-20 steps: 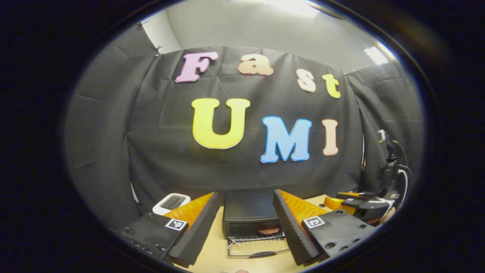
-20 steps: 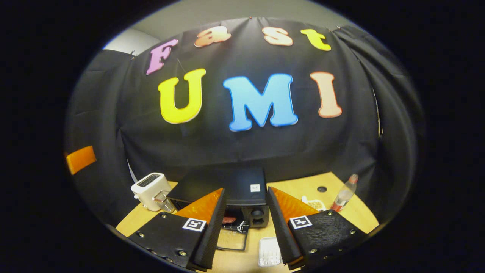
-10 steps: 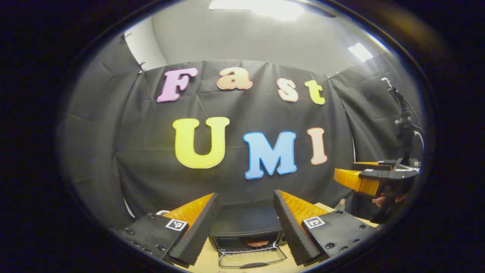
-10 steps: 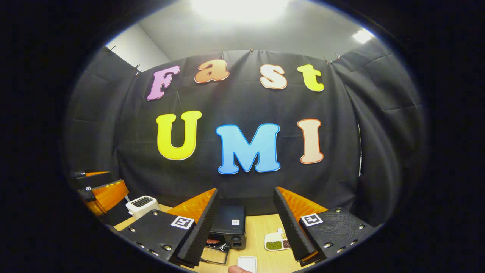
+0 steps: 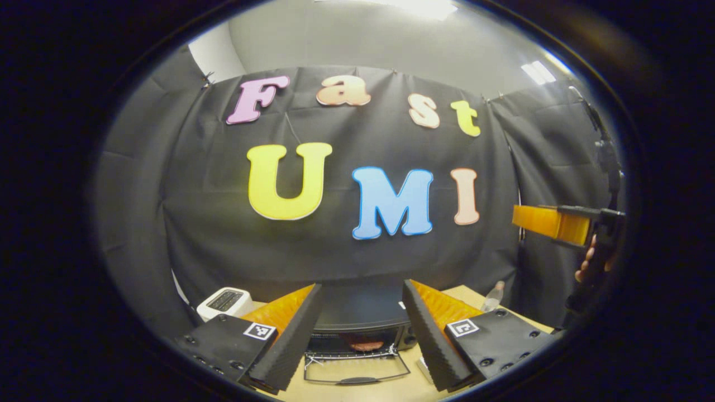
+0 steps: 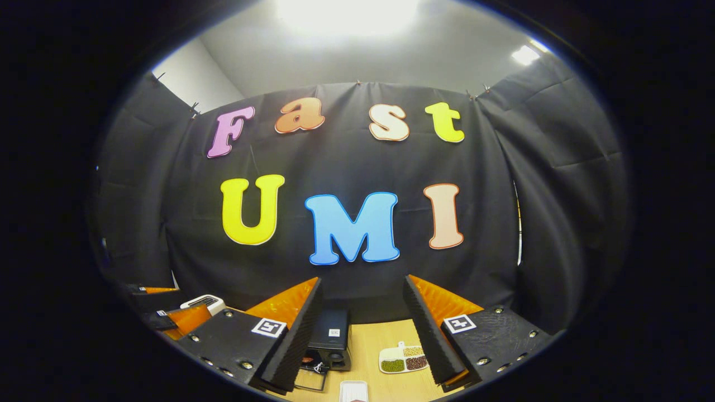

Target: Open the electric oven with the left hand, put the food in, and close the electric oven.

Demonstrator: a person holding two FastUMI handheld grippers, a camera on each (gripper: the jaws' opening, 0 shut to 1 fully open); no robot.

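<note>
The black electric oven stands on the wooden table, its glass door folded down flat. A reddish piece of food lies on the rack inside. My left gripper hovers in front of the oven, open and empty. In the left gripper view the right gripper hangs high at the right, held by a hand. In the right gripper view the oven is small and far below, and my right gripper is open with nothing between its fingers.
A white toaster stands left of the oven and a clear bottle to its right. A divided dish of beans and a white tray lie on the table. The left gripper shows low at the left.
The right gripper has risen and drawn back from the oven, which looks much smaller in its view. The left gripper has shifted slightly. The oven door stays down.
</note>
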